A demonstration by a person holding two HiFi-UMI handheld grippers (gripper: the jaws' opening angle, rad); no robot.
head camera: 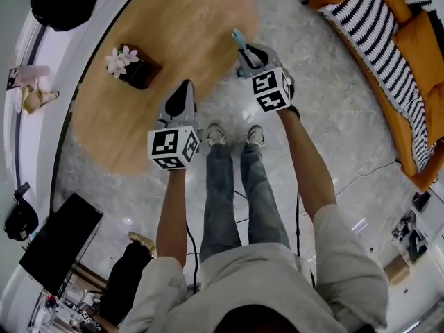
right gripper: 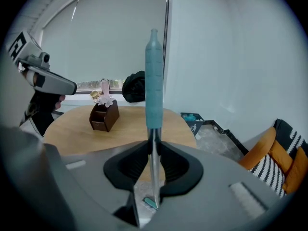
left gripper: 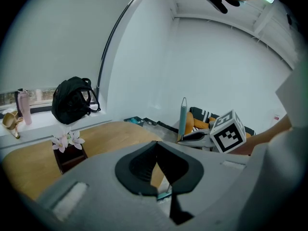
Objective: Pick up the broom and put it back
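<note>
The broom's teal handle (right gripper: 154, 81) stands upright, and its thin metal shaft (right gripper: 153, 167) runs down between the jaws of my right gripper (right gripper: 153, 146), which is shut on it. In the head view the broom's handle tip (head camera: 238, 39) sticks out beyond the right gripper (head camera: 246, 55), over the grey floor by the table's edge. The left gripper view shows the broom handle (left gripper: 183, 119) upright at the right, with the right gripper (left gripper: 195, 137) around it. My left gripper (left gripper: 156, 146) is shut with nothing in it and hangs left of the right one (head camera: 184, 94). A teal piece on the floor (right gripper: 150, 202) shows under the jaws.
An oval wooden table (head camera: 173, 19) lies ahead with a brown box of flowers (head camera: 135, 66) on it. A black backpack (head camera: 66, 2) sits on the window sill. An orange sofa with a striped cushion (head camera: 388, 40) stands at the right. A dark screen (head camera: 59, 241) and cables lie near the person's feet.
</note>
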